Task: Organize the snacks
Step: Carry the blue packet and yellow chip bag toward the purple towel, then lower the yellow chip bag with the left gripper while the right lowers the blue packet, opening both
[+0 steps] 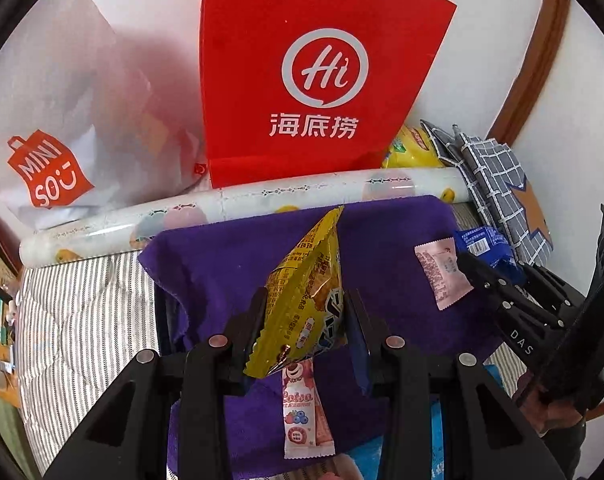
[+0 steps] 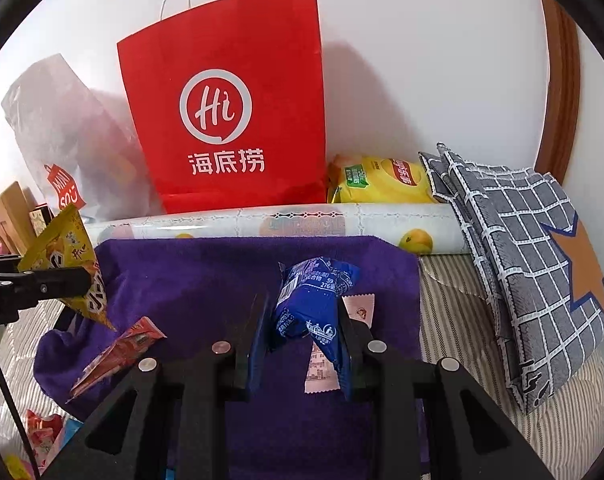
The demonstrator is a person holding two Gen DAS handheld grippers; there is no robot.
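My left gripper (image 1: 306,320) is shut on a yellow snack packet (image 1: 306,284), held above the purple cloth (image 1: 221,264); the packet also shows at the left of the right wrist view (image 2: 61,256). My right gripper (image 2: 302,320) is shut on a blue snack packet (image 2: 310,300), also above the cloth (image 2: 205,272). A pink Lotso packet (image 1: 302,412) lies on the cloth below the left gripper. A pale pink packet (image 1: 442,272) lies at the cloth's right, also seen under the right gripper (image 2: 322,368). A red-orange packet (image 2: 117,352) lies at the cloth's left.
A red paper bag (image 2: 229,112) stands against the wall beside a translucent Miniso bag (image 1: 49,172). A patterned roll (image 2: 285,222) lies behind the cloth. A yellow chip bag (image 2: 382,180) and a checked pillow (image 2: 534,248) sit at the right. More snacks (image 2: 41,428) lie lower left.
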